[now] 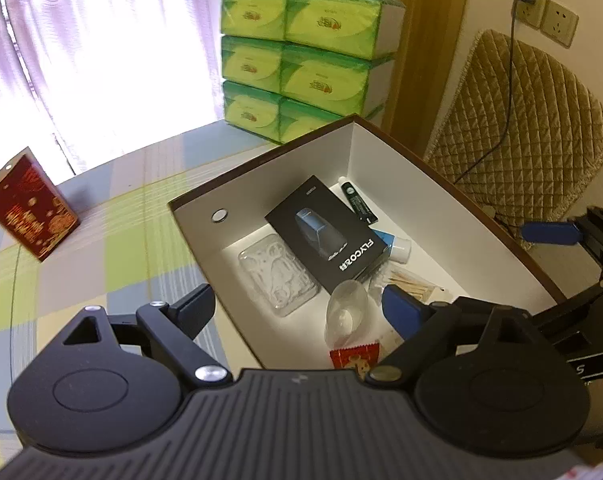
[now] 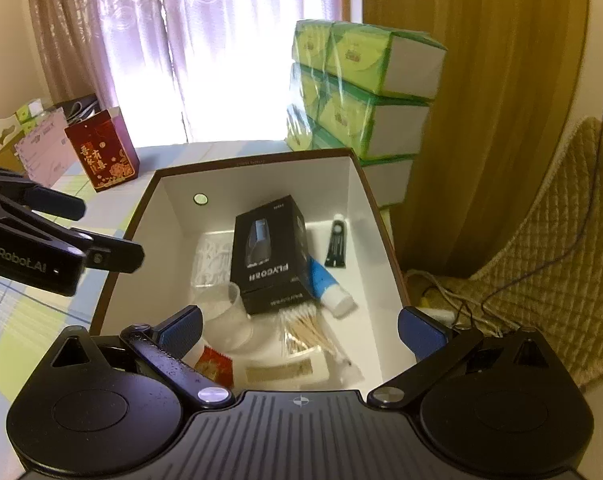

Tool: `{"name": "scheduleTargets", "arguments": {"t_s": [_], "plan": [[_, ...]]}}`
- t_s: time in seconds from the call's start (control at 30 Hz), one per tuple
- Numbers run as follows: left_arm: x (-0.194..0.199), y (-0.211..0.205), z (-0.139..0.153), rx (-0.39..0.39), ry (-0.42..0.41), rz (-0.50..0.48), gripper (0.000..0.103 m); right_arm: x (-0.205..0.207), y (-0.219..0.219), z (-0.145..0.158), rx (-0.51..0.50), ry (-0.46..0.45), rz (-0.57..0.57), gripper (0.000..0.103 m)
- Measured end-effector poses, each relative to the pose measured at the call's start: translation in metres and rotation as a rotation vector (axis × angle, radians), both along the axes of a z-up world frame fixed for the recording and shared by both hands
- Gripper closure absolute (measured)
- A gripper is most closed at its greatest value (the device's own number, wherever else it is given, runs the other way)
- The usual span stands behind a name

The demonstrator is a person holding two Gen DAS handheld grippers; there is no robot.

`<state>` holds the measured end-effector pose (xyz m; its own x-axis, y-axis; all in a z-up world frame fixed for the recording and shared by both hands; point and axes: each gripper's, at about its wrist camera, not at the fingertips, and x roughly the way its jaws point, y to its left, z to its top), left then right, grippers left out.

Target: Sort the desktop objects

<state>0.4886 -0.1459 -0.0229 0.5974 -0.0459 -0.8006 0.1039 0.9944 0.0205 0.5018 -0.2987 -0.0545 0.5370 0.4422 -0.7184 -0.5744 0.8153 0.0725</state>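
Both pairs of tongs stand wide apart with nothing between their pads. In the left wrist view the left tongs (image 1: 301, 304) fill the lower part of the frame, one finger over the checked counter (image 1: 101, 208) and the blue-padded one over the open box (image 1: 401, 168) at centre. The right tongs (image 2: 299, 330) sit low in the right wrist view, straddling the near end of the same box (image 2: 261, 176), which has brown outer walls and a white inside. Everything to be sorted lies in it: a black shaver carton (image 2: 267, 256) at the middle, a clear plastic case (image 1: 277, 276) to its left, a clear cup (image 1: 345, 312) below it, a black tube (image 2: 336, 242) toward the upper right, a blue-and-white tube (image 2: 327, 286) beside the carton, a packet of cotton swabs (image 2: 303, 330) and a red packet (image 2: 215, 366) near the lower edge. A red gift box (image 1: 31, 204) stands on the counter at the left of the frame, and stacked green tissue packs (image 1: 301, 56) rise behind the box at top centre.
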Motion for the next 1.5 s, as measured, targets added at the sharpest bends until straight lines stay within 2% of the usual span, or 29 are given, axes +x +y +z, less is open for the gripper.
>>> {"name": "scheduleTargets", "arguments": {"t_s": [0.17,0.87,1.5], "plan": [[-0.026,-0.004,0.009,0.045,-0.046,0.031,0.015,-0.019,-0.008,0.005,0.011,0.010,-0.011,0.002],[-0.139,-0.015,0.032,0.048,-0.126,0.127,0.011,-0.106,-0.031,0.026,0.068,0.008,-0.008,0.002],[-0.191,-0.027,0.037,0.073,-0.150,0.153,0.008,-0.148,-0.052,0.037,0.064,-0.038,-0.007,0.002]]}}
